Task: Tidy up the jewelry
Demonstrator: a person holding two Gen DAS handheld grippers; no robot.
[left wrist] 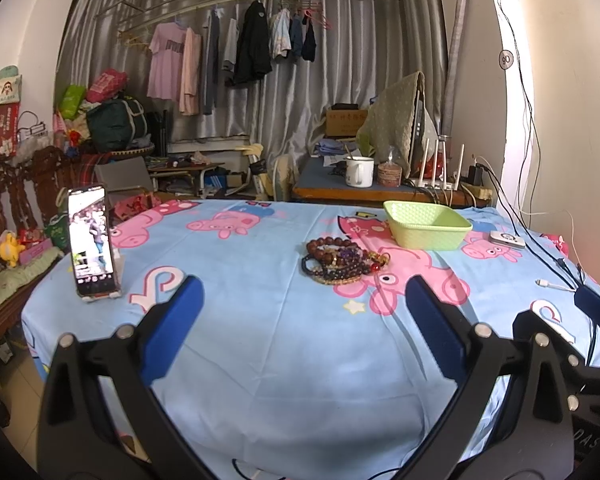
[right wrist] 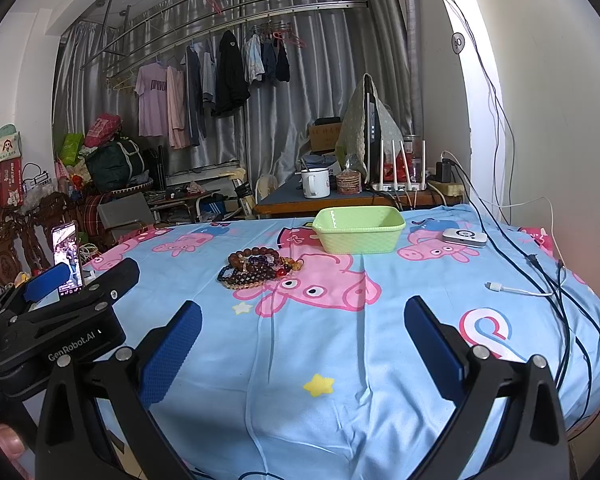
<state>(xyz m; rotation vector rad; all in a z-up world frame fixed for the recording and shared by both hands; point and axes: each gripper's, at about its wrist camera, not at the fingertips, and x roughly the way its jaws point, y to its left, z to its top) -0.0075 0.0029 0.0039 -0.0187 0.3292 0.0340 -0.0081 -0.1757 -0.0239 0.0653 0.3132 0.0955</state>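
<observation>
While both grippers hang short of the beads, nothing is picked yet: first grasp is the step in hand.
Left gripper [left wrist: 302, 300]: jaws spread wide, empty, above the blue cartoon cloth [left wrist: 260, 340] on the desk.
Right gripper [right wrist: 302, 320]: jaws likewise released, empty, aimed just right of the pile.
Bracelets [right wrist: 258, 267]: tangled heap of brown, dark purple and amber bead strands, mid-desk, near the green basket [right wrist: 358, 229] but not touching it.
Basket: upright, looks empty, beyond the pile; likely the drop target.
Approach: take one strand at the heap's outer edge, not the centre, else several lift together.
Grip: pinch across the bead string low on the cloth; round beads will probably roll out of a shallow bite.
Risk: cloth snagged with the beads; cables [right wrist: 540, 272] at the right edge; phone on stand [left wrist: 91, 240] at the left.
</observation>
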